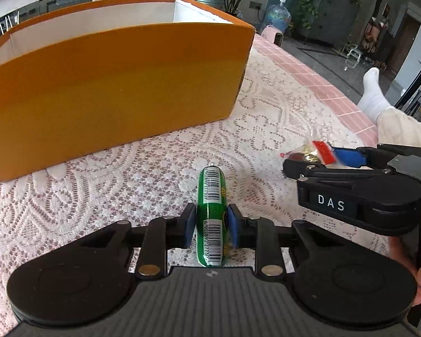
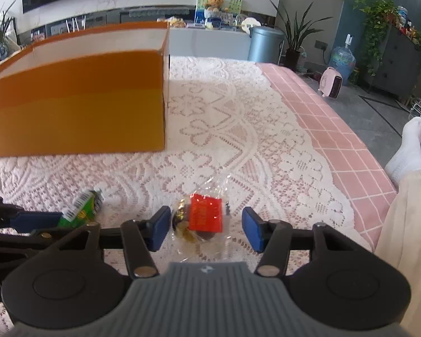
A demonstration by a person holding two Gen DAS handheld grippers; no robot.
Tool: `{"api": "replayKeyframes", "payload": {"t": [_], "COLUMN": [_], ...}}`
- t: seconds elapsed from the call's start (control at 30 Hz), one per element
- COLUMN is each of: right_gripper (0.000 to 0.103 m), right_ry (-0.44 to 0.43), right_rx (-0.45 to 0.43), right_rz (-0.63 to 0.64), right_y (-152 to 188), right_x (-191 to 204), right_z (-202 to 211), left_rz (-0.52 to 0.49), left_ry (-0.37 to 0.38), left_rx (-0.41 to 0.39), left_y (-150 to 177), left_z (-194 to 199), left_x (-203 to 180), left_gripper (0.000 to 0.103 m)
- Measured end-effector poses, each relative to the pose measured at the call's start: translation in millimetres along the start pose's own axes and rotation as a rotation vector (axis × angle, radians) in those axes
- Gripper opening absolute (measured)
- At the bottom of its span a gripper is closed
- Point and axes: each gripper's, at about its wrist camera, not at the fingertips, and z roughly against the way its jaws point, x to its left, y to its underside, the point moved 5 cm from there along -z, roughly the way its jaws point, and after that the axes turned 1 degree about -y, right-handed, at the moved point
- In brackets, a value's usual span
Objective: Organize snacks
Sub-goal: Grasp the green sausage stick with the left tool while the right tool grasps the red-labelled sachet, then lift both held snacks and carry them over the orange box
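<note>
Early stage, my read: nothing visibly packed yet. The orange box (image 1: 112, 84) sits upper left of the left-wrist frame on the lace-covered tabletop (image 1: 266, 106). Only its white inner walls show; the floor of the box is hidden, so I can't tell if anything is inside. Two snacks are outside it, both low on the lace.

Left claw (image 1: 212, 226): closed on the green snack pack (image 1: 210, 196), both blue pads pressed against its sides. The pack is at bottom centre of the left-wrist frame, pointing away from the camera toward the box. It is a narrow, rounded green wrapper with white barcode strips along the top and a bit of yellow print. It looks soft and slightly squeezed at the pads. Whether it is off the cloth I can't tell.

Right claw (image 2: 207, 229): jaws stand around the clear candy bag (image 2: 199, 221), not yet clamped. The left pad is about touching the bag's edge, and the right pad has a clear gap. The bag is at lower centre of the right-wrist frame. It is crinkly transparent film with a red square label and dark and gold pieces inside, lying flat.

Left to do: finish the right grip, lift both, carry them over the box wall, drop them in. The box is near, just beyond both snacks.

A person's leg and white sock (image 2: 407, 151) show at the right edge.
</note>
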Motion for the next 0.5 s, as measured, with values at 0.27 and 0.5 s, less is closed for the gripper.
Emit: {"api": "replayKeyframes", "payload": {"t": [0.27, 0.5], "right_gripper": [0.042, 0.042], "right_ry": [-0.001, -0.023], "right_rx": [-0.015, -0.067], "right_rz": [-0.011, 0.025], "right_y": [0, -1], "right_x": [-3, 4], "right_z": [3, 15], "left_rz": [0.038, 0.078], "left_ry": [-0.013, -0.032], "left_rx": [-0.004, -0.047], "left_y": [1, 0], "left_z": [4, 24], "left_x": [4, 16], "left_gripper": [0.025, 0.025]}}
